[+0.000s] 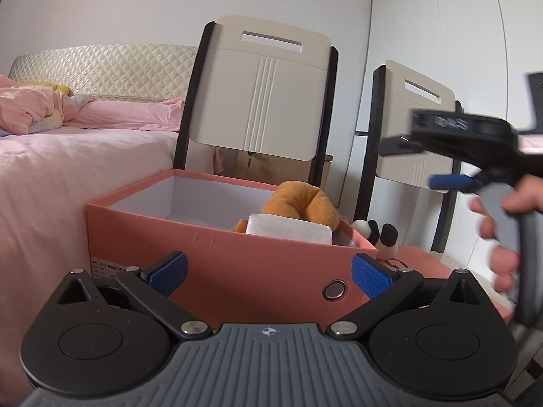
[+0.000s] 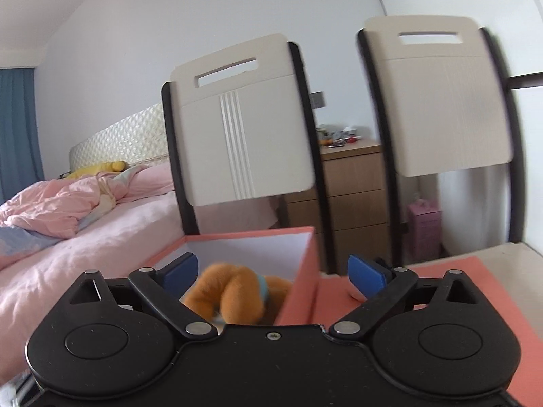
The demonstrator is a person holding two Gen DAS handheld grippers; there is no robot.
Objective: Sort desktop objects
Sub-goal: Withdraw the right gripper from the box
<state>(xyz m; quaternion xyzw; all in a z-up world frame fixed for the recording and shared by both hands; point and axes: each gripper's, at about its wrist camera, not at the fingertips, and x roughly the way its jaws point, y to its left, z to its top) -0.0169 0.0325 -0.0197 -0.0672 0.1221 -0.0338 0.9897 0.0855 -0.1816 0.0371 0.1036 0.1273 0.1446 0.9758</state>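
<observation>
Here we see the orange plush toy (image 1: 298,203) lying inside the open salmon-pink box (image 1: 217,247), beside a white block (image 1: 288,229). A black-and-white plush (image 1: 380,234) sits just outside the box's right wall, on the pink lid (image 2: 424,271). Our left gripper (image 1: 268,271) faces the box front, jaws spread and empty. Our right gripper (image 2: 273,271) hangs above the box, jaws spread too, holding nothing. Two chairs (image 2: 237,118) stand behind, a bed (image 1: 68,156) to the left.
</observation>
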